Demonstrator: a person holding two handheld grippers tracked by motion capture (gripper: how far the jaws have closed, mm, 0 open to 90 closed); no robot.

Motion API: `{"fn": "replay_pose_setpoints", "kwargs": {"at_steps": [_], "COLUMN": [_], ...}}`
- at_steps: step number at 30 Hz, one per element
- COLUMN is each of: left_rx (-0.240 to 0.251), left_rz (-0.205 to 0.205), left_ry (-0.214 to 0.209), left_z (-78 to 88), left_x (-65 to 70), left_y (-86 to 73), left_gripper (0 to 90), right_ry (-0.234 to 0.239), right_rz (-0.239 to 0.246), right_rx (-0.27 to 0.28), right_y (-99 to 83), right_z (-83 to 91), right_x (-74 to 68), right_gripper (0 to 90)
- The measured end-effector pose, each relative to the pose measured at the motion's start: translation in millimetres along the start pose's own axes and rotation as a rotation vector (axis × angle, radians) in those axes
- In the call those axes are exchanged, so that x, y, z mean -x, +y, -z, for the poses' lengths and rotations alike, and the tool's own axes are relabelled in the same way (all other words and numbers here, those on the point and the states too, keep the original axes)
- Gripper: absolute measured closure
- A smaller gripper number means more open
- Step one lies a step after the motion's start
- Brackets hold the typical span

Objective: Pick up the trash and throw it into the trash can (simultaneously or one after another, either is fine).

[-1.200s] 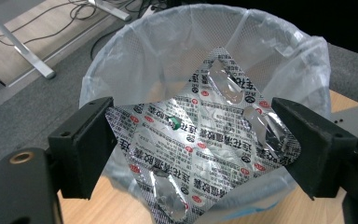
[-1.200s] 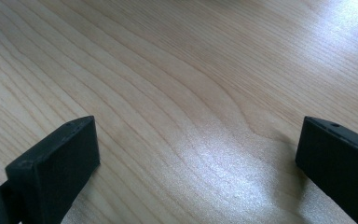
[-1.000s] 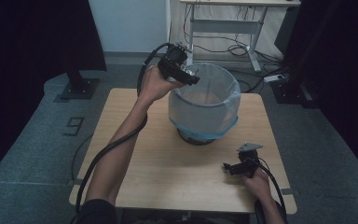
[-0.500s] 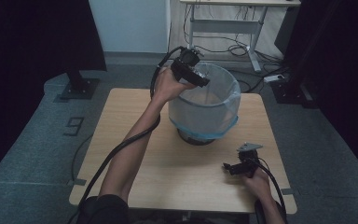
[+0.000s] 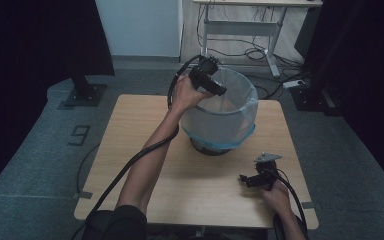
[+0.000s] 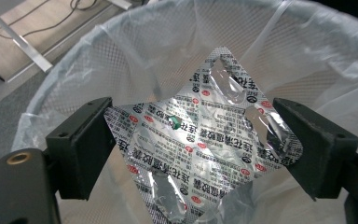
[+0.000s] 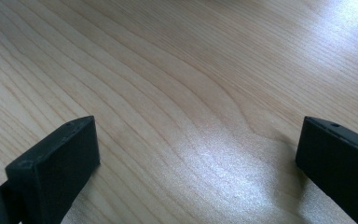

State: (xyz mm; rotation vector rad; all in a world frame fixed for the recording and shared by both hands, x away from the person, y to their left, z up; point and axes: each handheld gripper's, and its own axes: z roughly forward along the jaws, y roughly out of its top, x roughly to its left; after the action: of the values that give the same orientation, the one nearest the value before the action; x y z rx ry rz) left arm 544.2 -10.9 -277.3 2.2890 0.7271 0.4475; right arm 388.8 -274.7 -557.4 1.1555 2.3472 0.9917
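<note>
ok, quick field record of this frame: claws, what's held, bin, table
left claw: over the bin mouth, jaws apart, blister pack between them; whether it is gripped or just let go, cannot tell
blister pack: silver foil, printed, pockets burst
bin: mesh, clear liner, mid-table
right claw: open, nothing held, low over the table near the person
table: light wood

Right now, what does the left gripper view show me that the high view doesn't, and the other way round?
Left gripper view: a silver foil blister pack with red and black print, spanning the gap between the left claw's jaws above the bin's opening; I cannot tell whether it is gripped. High view: the wooden table, the person's arms, and the right claw low over the table's near right part. Both: the mesh bin with its clear liner, and the left claw at its rim.
</note>
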Motion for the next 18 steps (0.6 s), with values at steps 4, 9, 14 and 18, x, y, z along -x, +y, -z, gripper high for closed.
{"fn": "replay_pose_setpoints", "kwargs": {"at_steps": [4, 9, 14, 18], "left_rx": [-0.022, -0.026, 0.007, 0.022], "left_rz": [0.02, 0.028, 0.032, 0.022], "left_ry": [-0.016, -0.02, -0.044, -0.046], "left_z": [-6.8, -6.3, 0.2, 7.3], "left_x": [-3.5, -5.7, -7.8, -6.5], "left_y": [-1.2, -0.8, -2.0, -2.0], "left_gripper": [11.7, 0.0, 0.0, 0.0], "right_ry": [0.0, 0.0, 0.0, 0.001], "right_rz": [0.0, 0.0, 0.001, 0.001], "right_rx": [0.0, 0.0, 0.0, 0.0], "right_y": [0.0, 0.0, 0.0, 0.0], "right_z": [0.0, 0.0, 0.0, 0.0], "right_x": [0.0, 0.0, -0.1, -0.1], "right_gripper": [0.0, 0.0, 0.0, 0.0]}}
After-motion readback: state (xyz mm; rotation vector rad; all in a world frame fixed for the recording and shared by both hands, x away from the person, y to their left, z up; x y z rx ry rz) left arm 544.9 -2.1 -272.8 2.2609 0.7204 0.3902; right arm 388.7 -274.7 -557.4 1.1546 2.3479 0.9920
